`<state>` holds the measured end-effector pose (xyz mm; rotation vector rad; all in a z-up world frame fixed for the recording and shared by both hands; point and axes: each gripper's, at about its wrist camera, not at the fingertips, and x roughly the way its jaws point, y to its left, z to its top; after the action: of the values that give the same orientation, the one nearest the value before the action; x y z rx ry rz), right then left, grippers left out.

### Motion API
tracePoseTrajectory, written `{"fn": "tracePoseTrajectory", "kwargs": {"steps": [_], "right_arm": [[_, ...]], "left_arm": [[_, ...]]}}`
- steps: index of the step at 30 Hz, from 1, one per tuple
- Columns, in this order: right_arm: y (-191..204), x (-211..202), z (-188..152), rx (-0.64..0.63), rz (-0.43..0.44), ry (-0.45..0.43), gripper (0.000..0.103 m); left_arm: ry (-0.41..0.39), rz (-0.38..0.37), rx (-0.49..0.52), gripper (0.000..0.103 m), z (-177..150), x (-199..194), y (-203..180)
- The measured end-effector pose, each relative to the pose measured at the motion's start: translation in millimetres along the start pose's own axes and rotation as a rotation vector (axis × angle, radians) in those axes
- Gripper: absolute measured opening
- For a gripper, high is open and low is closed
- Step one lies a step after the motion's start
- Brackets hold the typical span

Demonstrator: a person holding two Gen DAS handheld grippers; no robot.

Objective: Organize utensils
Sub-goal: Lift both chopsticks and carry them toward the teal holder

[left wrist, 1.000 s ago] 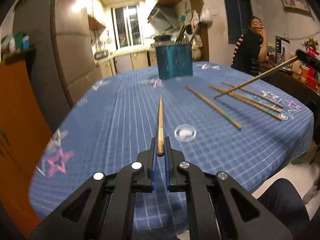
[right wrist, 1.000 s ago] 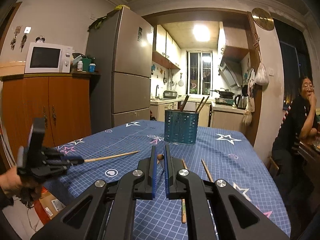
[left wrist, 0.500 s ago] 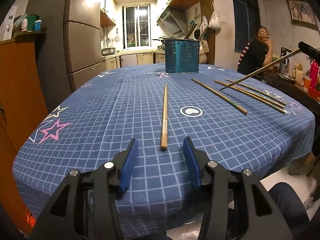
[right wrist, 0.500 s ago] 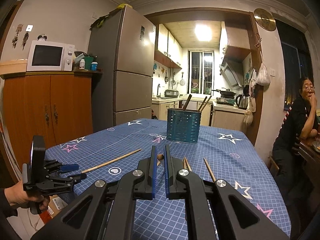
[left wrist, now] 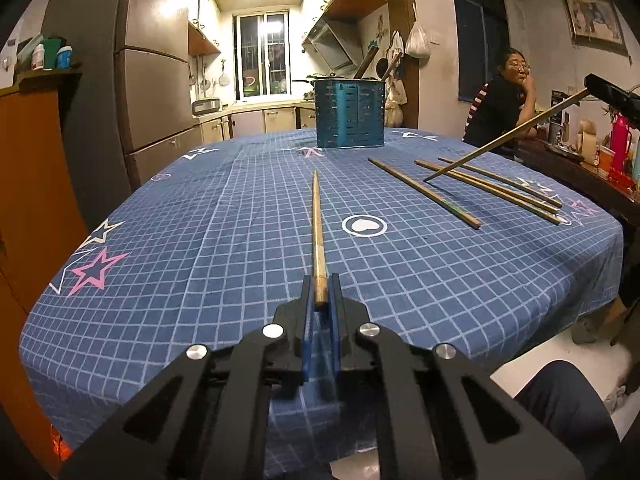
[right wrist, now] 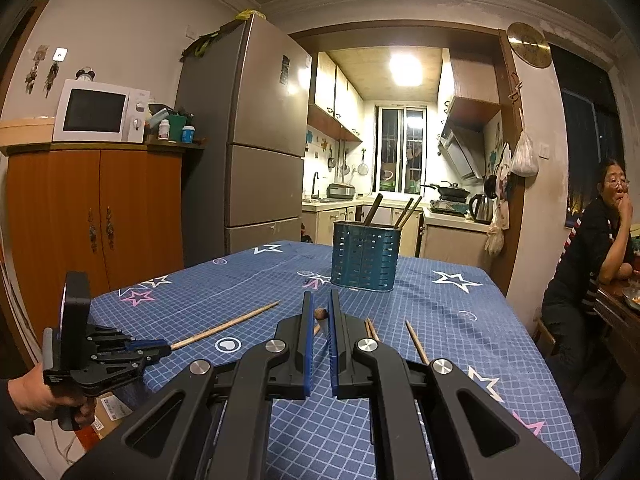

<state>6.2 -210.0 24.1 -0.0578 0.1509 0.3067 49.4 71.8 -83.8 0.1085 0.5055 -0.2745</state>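
A: What is the left tool [left wrist: 321, 294] doing?

B: Its two blue pads are squeezed tight on the thick end of a long, thin wooden chopstick [left wrist: 317, 232]. The rest of that stick lies flat on the bench [left wrist: 180, 240] and points away at the holder.

A: And the right tool [right wrist: 318, 314]?

B: It is closed too. It grips the round end of another wooden chopstick [left wrist: 508, 140]. In the left view that stick slants down from the right, and its thin tip comes down right by the loose sticks. I can't tell if the tip touches them.

A: What loose sticks?

B: Three more long wooden chopsticks [left wrist: 488, 188] lie on the bench, on the right side in the left view. They are near each other, some crossing.

A: Where do the sticks go?

B: There is a tall blue metal holder with slots [left wrist: 350, 114] at the far side of the bench. It stands up straight. Some dark handles already stick out of its top.

A: What covers the bench?

B: A blue cloth with white squares, stars and a little white heart in a ring [left wrist: 364, 225]. The heart is just to the right of the stick in the left tool.

A: Is anyone else there?

B: A person in a dark top [right wrist: 592, 248] sits off to the right, leaning on another table.
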Motion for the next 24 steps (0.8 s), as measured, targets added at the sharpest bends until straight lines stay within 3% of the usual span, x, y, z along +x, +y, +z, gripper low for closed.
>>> {"fn": "tracePoseTrajectory", "kwargs": {"steps": [5,15,24], "right_arm": [[1.6,-3.1,3.4,-0.009,-0.002,-0.019,0.008],[1.1,-7.4,22.1,-0.036,0.013,-0.060,0.008],[-15.6,7.3,44.2,-0.004,0.047,-0.059,0.008]], "left_arm": [[-0.020,-0.001,0.010,0.005,10.3,-16.6,0.8],[-0.162,0.026,0.077,0.005,70.9,-70.4,1.0],[-0.230,0.010,0.129,0.005,130.3,-66.9,-0.7]]}}
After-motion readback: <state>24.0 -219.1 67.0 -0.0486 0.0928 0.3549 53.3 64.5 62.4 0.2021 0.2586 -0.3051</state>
